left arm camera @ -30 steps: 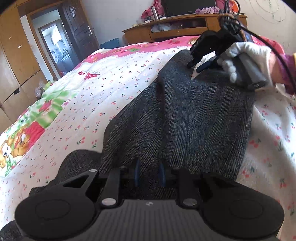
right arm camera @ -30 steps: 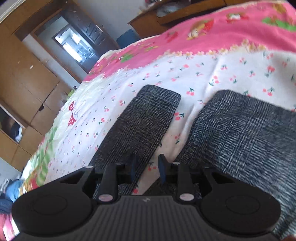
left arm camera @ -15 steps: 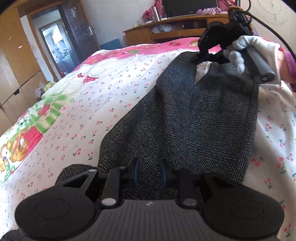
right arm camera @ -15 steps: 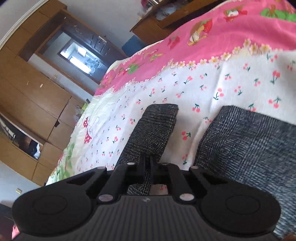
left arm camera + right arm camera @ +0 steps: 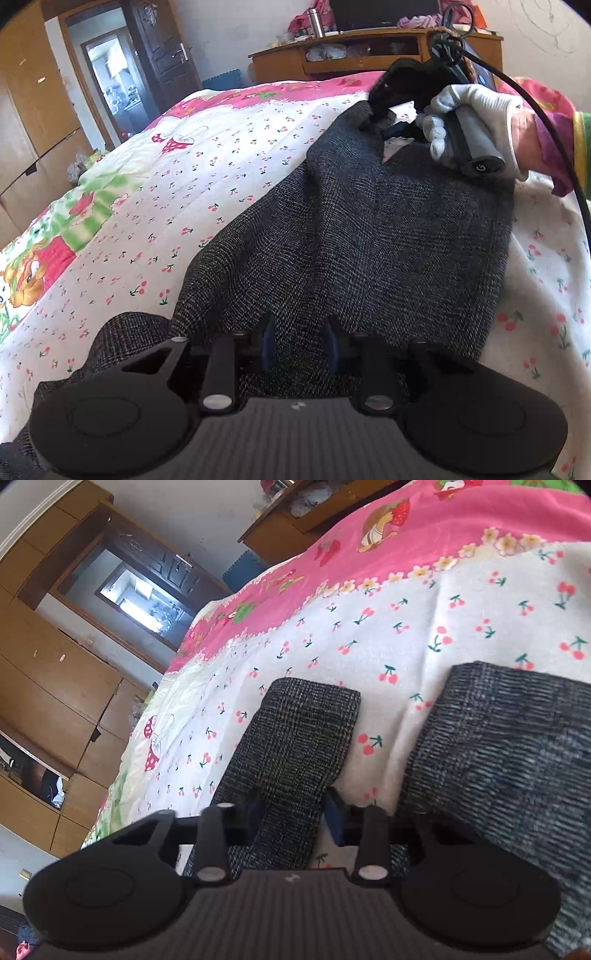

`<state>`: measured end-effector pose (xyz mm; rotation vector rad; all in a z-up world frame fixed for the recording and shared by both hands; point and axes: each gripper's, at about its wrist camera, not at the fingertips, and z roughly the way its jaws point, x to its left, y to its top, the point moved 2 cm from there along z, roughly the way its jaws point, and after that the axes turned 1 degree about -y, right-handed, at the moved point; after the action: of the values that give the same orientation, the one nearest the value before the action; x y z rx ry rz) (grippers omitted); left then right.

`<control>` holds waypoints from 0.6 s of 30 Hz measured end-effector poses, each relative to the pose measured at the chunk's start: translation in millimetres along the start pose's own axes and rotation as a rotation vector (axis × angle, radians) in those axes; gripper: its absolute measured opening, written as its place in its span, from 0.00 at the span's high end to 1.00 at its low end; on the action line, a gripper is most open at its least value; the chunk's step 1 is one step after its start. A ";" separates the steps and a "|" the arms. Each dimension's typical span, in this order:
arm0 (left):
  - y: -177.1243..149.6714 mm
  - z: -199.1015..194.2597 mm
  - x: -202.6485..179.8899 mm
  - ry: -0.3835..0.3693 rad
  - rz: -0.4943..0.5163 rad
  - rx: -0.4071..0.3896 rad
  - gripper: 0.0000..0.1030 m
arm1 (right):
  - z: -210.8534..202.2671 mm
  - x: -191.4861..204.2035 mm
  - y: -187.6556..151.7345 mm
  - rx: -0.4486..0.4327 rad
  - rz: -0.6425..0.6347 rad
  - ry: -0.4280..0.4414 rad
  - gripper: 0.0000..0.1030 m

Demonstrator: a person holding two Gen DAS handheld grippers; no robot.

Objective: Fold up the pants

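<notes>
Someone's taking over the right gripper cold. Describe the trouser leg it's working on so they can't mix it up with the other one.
Start from the bedspread, white with cherries below a pink band. Two legs of the dark grey checked pants lie on it, a strip of cherry print between them. Yours is the narrower leg with the squared-off hem, running between the right gripper fingers; the other is wider and off to the side.

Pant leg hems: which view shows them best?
The right wrist view. Both hems lie square on the cherry-print bedspread, with a gap between them. The left wrist view shows the pants lengthwise, with the hem end mostly hidden behind the gloved hand.
</notes>
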<state>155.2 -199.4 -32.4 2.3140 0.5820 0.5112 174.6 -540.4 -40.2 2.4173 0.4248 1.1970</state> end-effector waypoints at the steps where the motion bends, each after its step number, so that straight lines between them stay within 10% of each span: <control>1: 1.1 0.4 0.5 0.001 -0.006 -0.001 0.58 | -1.2 -2.1 1.9 0.007 0.011 0.005 0.92; 13: 22.0 -26.0 -18.3 0.004 0.049 -0.052 0.58 | -170.0 -1.2 30.9 -0.084 -0.039 0.217 0.95; 18: 13.2 -22.0 -39.8 -0.039 0.072 -0.013 0.57 | -184.1 -49.8 12.1 -0.052 -0.095 0.089 0.90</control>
<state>114.8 -217.9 -16.0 2.3338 0.4767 0.5003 -1.9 -531.8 32.7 2.2796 0.5231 1.2620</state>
